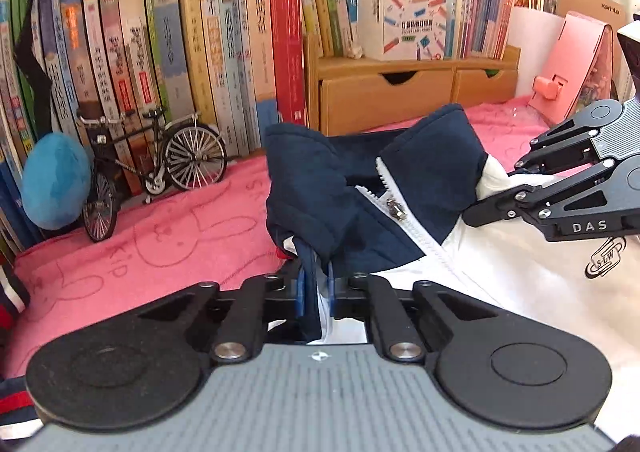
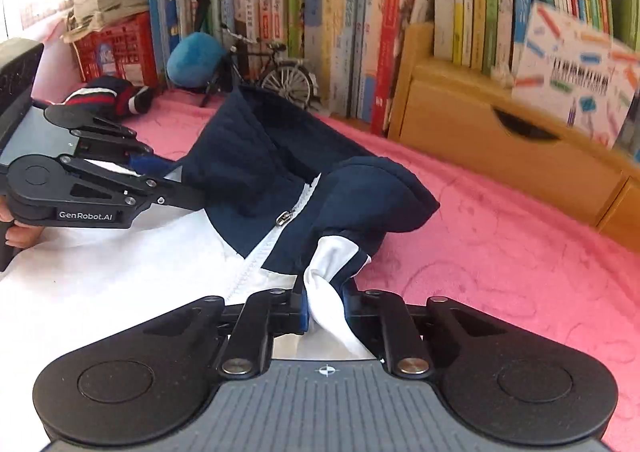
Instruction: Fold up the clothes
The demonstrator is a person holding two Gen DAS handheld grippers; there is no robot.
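Two grippers work one garment: a navy-and-white zip jacket (image 1: 400,220) spread on a pink towel (image 1: 152,252) in front of a row of books (image 1: 192,44) and a wooden drawer unit (image 1: 384,96). Its white body runs back toward the person, while the navy collar, zip pull just below it, stands bunched up between the tools. By my reading, this is the start of a fold, both shoulders gripped and lifted. The left gripper (image 1: 316,292) has its jaws nearly closed, pinching a pleat of navy and white cloth at the jacket's left shoulder. The right gripper (image 2: 326,304) is likewise clamped on a twisted wad of white and navy fabric at the other shoulder. Next, both hands likely need to travel together, keeping the cloth taut. A model bicycle (image 1: 156,160) stands clear by the books.
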